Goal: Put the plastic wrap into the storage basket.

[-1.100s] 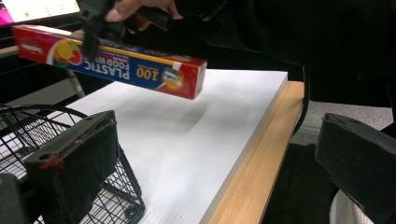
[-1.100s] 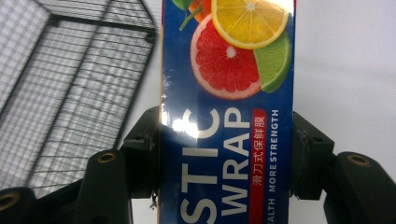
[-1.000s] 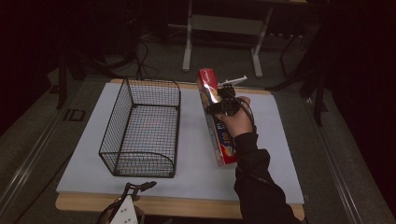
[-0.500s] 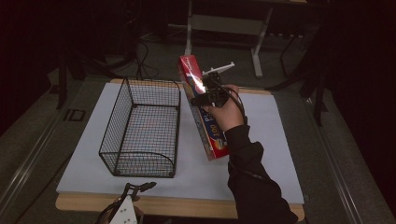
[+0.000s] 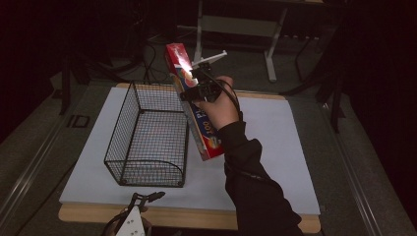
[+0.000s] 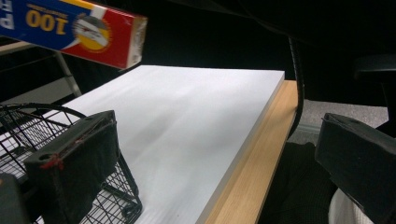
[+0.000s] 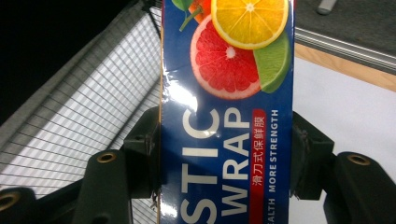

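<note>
the plastic wrap box (image 7: 227, 116) is dark blue with red ends, white letters and a picture of an orange slice, a pink grapefruit slice and a green lime. it has a yellow "100" on its side. the wire basket (image 5: 147, 137) is black, a grid of thin wires. the board (image 5: 275, 147) on the table is white, with a light wood edge. the gripper pads (image 6: 74, 163) are black.

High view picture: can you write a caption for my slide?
The right gripper lifts a plastic wrap box beside a wire basket on the white table.
</note>
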Demonstrator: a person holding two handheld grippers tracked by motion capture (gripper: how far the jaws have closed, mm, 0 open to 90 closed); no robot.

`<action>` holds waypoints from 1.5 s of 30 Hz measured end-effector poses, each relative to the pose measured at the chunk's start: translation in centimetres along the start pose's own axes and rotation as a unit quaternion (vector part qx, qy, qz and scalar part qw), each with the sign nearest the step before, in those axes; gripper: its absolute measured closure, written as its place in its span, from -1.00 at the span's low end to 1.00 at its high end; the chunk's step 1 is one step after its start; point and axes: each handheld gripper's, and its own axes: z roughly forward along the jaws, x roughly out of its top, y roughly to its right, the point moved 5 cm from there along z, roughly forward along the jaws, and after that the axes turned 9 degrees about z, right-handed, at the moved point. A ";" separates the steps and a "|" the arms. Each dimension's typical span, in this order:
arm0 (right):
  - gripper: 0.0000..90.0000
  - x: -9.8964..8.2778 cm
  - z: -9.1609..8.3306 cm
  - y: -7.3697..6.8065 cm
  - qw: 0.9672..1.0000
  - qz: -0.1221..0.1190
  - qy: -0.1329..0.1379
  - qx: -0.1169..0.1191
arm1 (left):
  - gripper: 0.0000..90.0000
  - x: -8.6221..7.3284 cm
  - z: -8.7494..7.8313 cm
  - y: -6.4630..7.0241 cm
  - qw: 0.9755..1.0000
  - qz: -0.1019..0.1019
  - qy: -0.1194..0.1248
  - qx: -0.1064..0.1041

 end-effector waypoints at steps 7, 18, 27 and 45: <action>-0.12 0.8 0.7 -2.2 1.000 -0.008 0.007 0.015 | -0.99 0.1 -0.1 0.1 1.000 0.001 0.002 -0.004; -0.12 1.7 2.8 -4.7 0.999 0.000 0.021 0.031 | -0.99 0.1 -0.1 0.0 1.000 -0.001 0.005 -0.003; -0.12 1.7 5.1 -7.1 0.998 -0.011 0.032 0.053 | -0.99 0.2 -0.2 0.1 1.000 0.000 0.005 -0.005; -0.12 -2.0 11.4 -7.6 0.999 -0.001 0.005 0.039 | -0.99 0.2 -0.3 0.2 1.000 0.000 0.007 -0.008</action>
